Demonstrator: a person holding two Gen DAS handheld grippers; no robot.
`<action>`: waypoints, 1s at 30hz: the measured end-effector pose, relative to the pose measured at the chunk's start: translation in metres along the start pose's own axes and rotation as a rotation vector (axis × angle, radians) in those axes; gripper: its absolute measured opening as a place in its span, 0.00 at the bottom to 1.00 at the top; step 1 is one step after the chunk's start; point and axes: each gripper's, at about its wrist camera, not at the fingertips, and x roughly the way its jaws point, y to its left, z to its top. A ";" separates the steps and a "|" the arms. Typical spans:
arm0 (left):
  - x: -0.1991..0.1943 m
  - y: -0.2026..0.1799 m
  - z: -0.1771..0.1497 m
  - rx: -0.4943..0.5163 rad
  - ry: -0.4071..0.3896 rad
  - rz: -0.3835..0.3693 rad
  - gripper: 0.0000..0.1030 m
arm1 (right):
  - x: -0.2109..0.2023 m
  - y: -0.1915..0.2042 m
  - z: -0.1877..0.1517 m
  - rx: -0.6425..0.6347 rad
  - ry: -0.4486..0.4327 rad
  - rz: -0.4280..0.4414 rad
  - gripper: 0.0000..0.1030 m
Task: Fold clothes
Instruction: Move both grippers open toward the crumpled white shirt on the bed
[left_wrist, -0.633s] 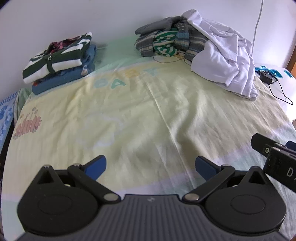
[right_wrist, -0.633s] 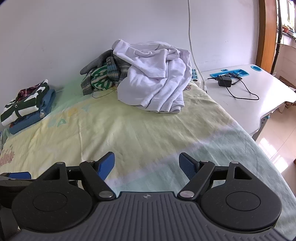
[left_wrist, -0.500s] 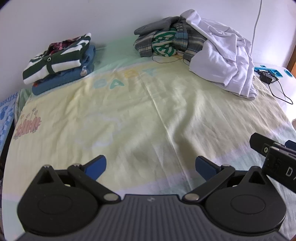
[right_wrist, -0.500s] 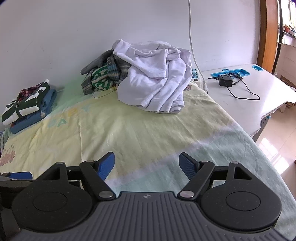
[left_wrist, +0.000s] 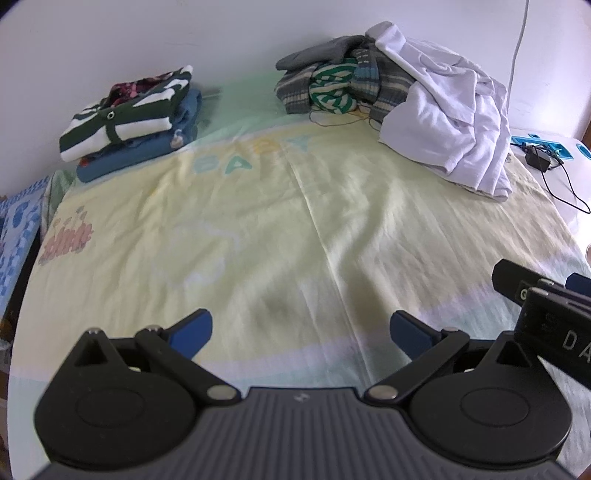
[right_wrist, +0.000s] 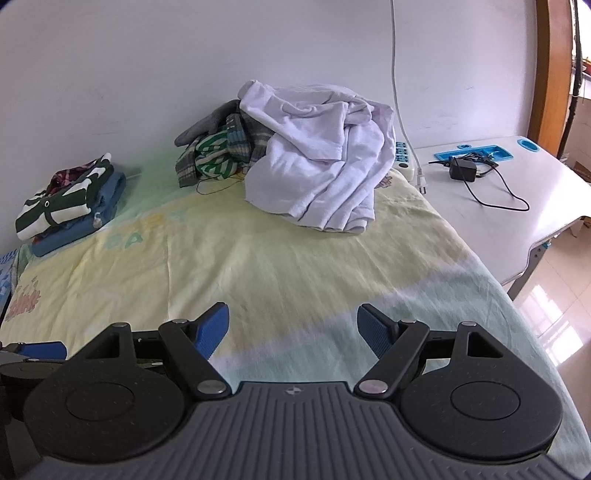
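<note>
Since the earlier frames almost nothing has shifted: both views keep nearly the same framing of the bed, with the heap of clothes sliding only slightly in the left wrist view. The left tool (left_wrist: 301, 328) hangs over the bare near part of the yellow bedsheet (left_wrist: 266, 229), its blue pads spread wide with nothing between them, and the right tool (right_wrist: 293, 326) does the same just to its right, jaws apart and empty. The unfolded clothes wait in a heap at the far end against the wall: a white garment (right_wrist: 321, 166) draped over the top and front, with a green-and-white striped piece (right_wrist: 212, 157) and grey knitwear tucked behind it. At the far left corner sits a folded stack (left_wrist: 133, 122), a dark green-and-white striped top lying on blue items, likely set there to keep finished work apart from the heap. The open middle of the bed looks reserved as the folding area. A white side surface (right_wrist: 517, 192) to the right carries a charger and cable (right_wrist: 476, 177). The next garment to fetch is probably the white one, as it lies uppermost and nearest.
</note>
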 end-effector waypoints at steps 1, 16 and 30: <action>-0.001 -0.001 -0.001 -0.002 0.001 0.005 0.99 | 0.000 0.000 0.000 -0.003 0.005 0.005 0.77; -0.002 0.016 -0.002 -0.025 0.017 0.013 0.99 | -0.003 0.018 0.007 -0.026 0.055 -0.024 0.77; 0.012 0.042 0.004 -0.012 0.047 -0.016 0.99 | 0.008 0.033 0.007 0.021 0.140 -0.146 0.77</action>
